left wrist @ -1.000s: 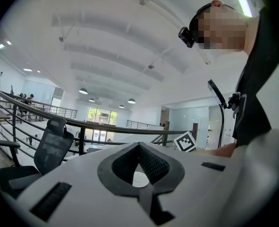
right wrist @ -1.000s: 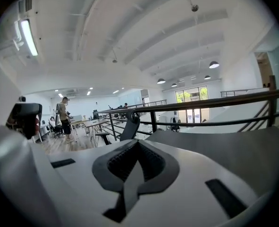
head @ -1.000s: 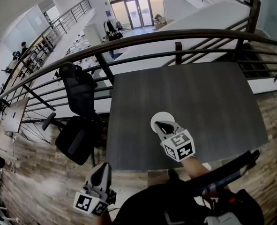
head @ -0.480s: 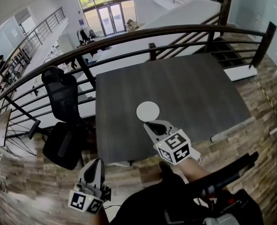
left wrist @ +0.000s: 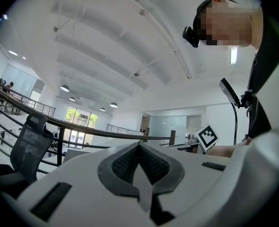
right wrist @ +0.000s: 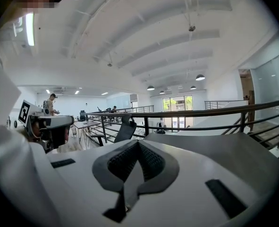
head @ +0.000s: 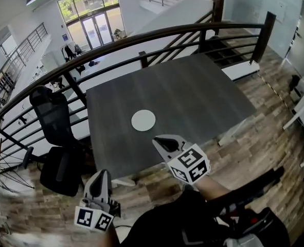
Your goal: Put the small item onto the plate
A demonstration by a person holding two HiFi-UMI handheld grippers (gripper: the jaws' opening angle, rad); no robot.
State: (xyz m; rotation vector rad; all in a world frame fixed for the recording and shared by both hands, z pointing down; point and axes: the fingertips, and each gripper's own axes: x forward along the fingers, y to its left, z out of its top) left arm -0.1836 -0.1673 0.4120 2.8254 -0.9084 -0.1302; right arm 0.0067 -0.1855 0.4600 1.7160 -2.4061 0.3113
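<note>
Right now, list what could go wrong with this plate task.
1. No small item shows anywhere. The table carries only the plate, and the right tool and left tool are both shut on nothing, so the placing may stall.
2. The left tool hangs off the table, towards the office chair. A blind swing could clip it.

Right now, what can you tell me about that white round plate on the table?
The plate is a small, plain white disc lying flat on the dark grey table, toward its near left part, away from the edges. Nothing can be made out on it; nothing but the table touches it. The shut right gripper is just short of it.
</note>
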